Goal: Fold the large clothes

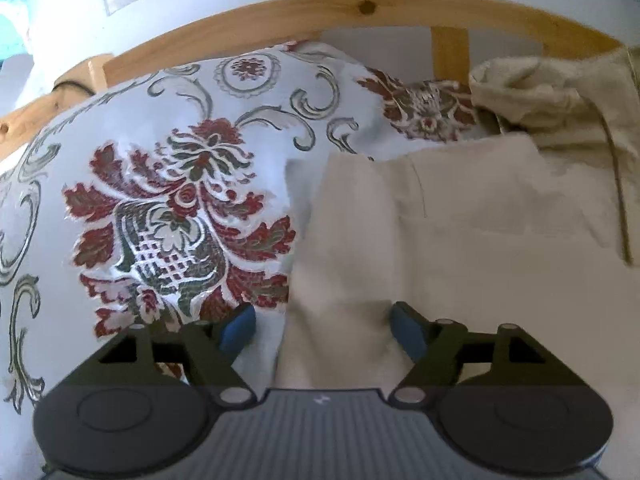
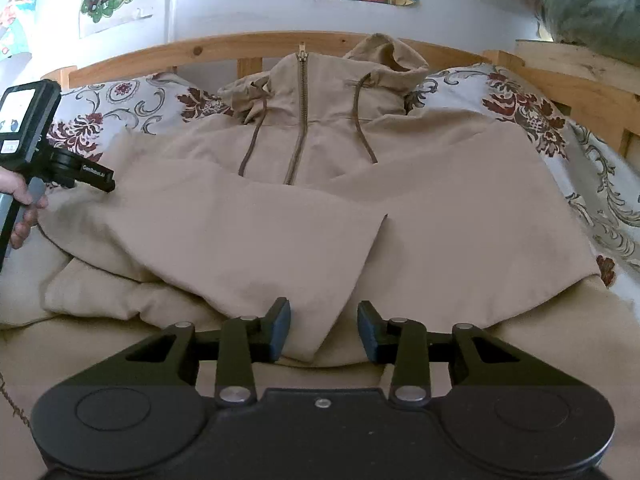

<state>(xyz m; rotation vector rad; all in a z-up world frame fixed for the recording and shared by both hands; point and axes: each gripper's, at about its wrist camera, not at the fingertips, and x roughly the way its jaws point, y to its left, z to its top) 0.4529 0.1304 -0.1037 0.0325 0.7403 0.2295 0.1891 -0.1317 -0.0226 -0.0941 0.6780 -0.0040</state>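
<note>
A beige hooded zip jacket [image 2: 320, 148] lies face up on the bed, hood toward the headboard, brown zipper [image 2: 301, 120] and drawcords showing. Both sleeves are folded in over the front. My right gripper [image 2: 324, 330] hovers open at the near hem, and a fold of sleeve cloth [image 2: 280, 248] runs down between its blue pads without being pinched. My left gripper [image 1: 324, 328] is open wide over the jacket's left edge [image 1: 340, 240], beige cloth lying under the gap. In the right wrist view a hand [image 2: 24, 208] holds the left gripper [image 2: 102, 178] at the jacket's left side.
A white bedspread with red and green flowers [image 1: 180, 200] covers the bed beneath the jacket. The wooden headboard rail [image 2: 240, 46] runs along the back, with posters on the wall above. A wooden ledge [image 2: 580, 64] with a green bundle [image 2: 592, 4] stands at the far right.
</note>
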